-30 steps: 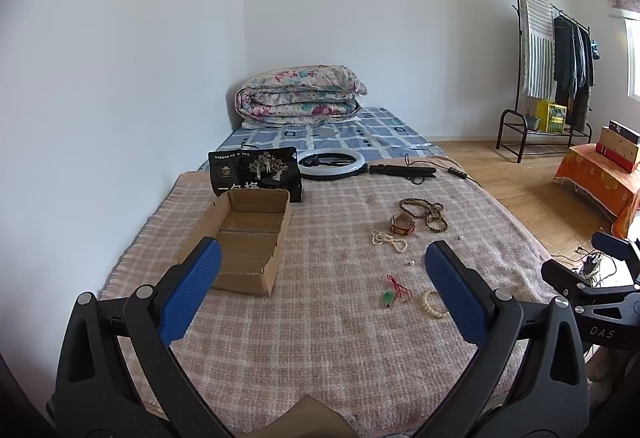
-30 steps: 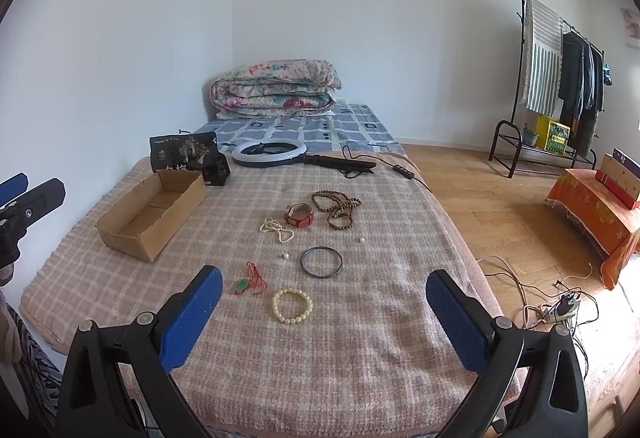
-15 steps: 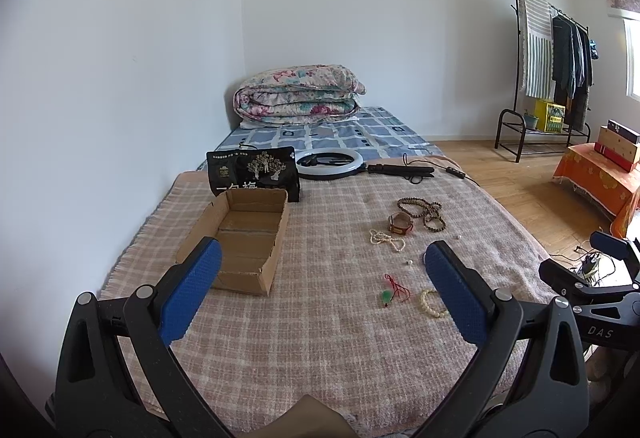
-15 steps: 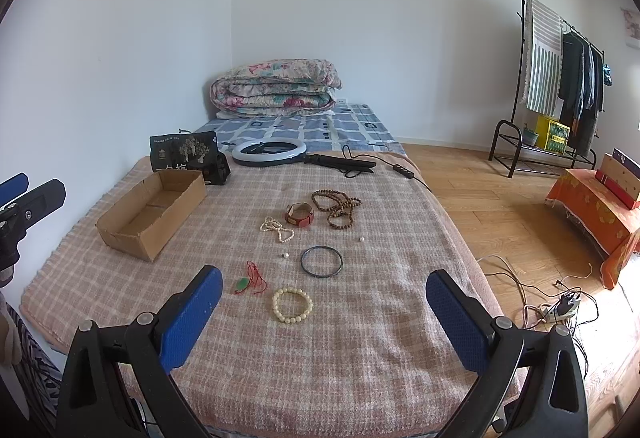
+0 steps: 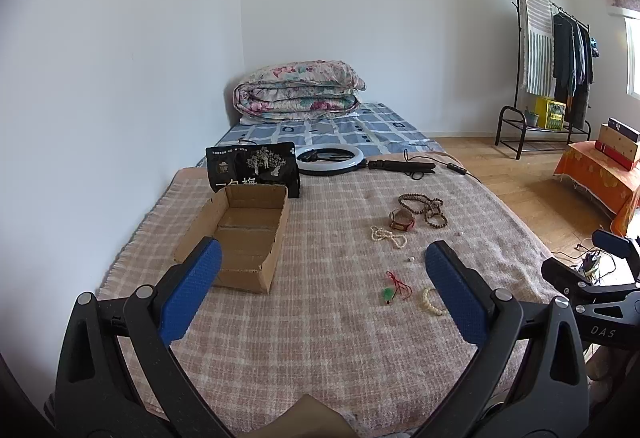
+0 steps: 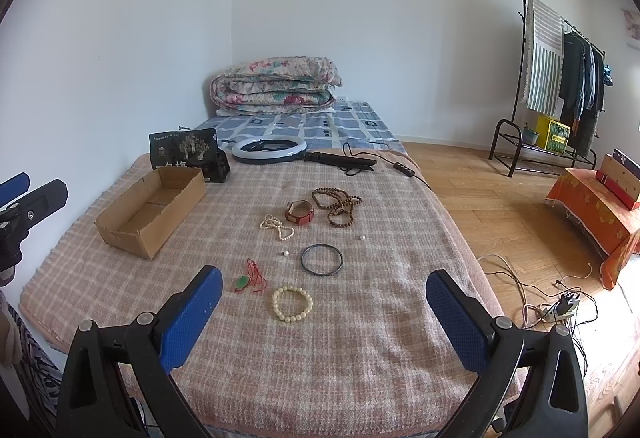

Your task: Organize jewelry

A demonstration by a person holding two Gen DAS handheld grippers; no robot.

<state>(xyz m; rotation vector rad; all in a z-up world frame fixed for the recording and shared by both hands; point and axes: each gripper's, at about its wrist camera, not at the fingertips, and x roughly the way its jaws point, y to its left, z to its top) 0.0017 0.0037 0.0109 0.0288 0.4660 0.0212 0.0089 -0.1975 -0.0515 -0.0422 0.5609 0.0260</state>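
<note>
Jewelry lies scattered on a pink checked blanket [image 6: 360, 338]. Nearest my open right gripper [image 6: 322, 312] is a cream bead bracelet [image 6: 292, 303], with a red-corded green pendant [image 6: 250, 278] to its left and a dark bangle [image 6: 321, 259] behind. Farther back lie a white pearl strand [image 6: 277, 226], a red bracelet [image 6: 300, 213] and brown bead necklaces [image 6: 338, 205]. An empty cardboard box [image 6: 152, 207] stands at the left. My left gripper [image 5: 322, 292] is open over the blanket's near edge, the box [image 5: 244, 234] just beyond its left finger. The pendant [image 5: 394, 284] and cream bracelet [image 5: 432, 300] lie near its right finger.
A black printed bag [image 6: 186, 154], a ring light [image 6: 269, 150] and its black handle with cable [image 6: 344, 160] lie behind the jewelry. A folded quilt [image 6: 276, 86] sits at the far end. Two loose pearls [image 6: 285, 253] rest near the bangle. Wooden floor, cables and a clothes rack [image 6: 560, 86] lie right.
The left wrist view has drifted very slightly; the scene sits a touch further left. Nothing on the blanket has moved and both grippers stay open.
</note>
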